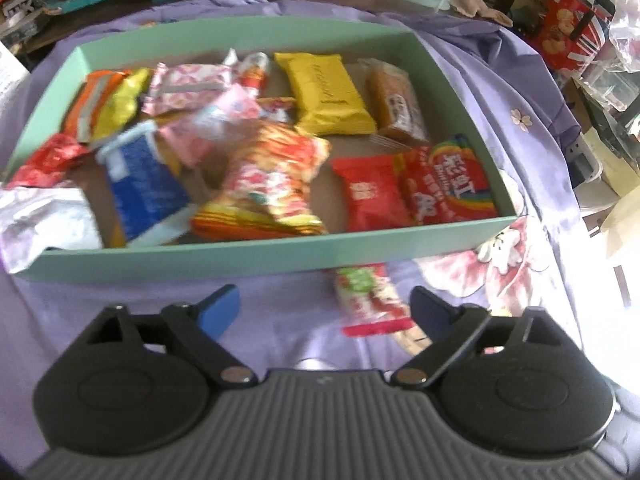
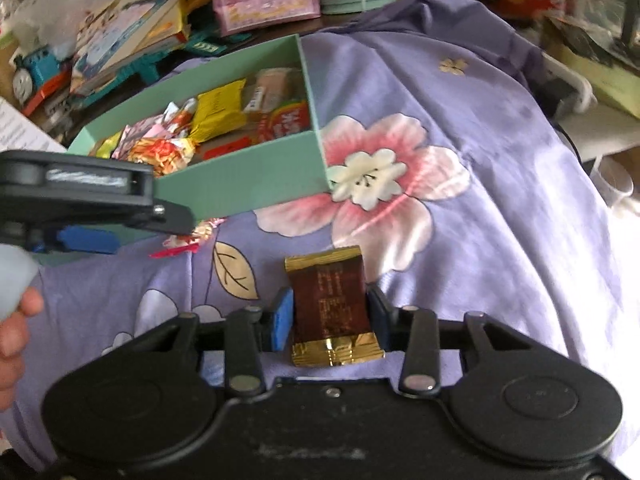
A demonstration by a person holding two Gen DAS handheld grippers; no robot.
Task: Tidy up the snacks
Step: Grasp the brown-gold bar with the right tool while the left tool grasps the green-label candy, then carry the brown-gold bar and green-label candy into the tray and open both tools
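The right gripper [image 2: 329, 316] clamps the brown-and-gold foil snack packet [image 2: 332, 308] lengthwise; the mint-green cardboard box [image 2: 256, 176] lies ahead-left of it.

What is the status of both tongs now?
Left tongs open over red-green snack. Right tongs shut on brown packet. Green box ahead, nothing blocking.

Each claw is black plastic: two round housings with an oval recess flank a ribbed grey centre plate on the left claw [image 1: 324, 312], a plain, scuffed black one on the right claw [image 2: 330, 314]. Flat black link arms pivot on silver rivets and carry blue pads [image 1: 220, 312]. A hand [image 2: 16, 320] shows at the edge, partly covered by something pale blue.
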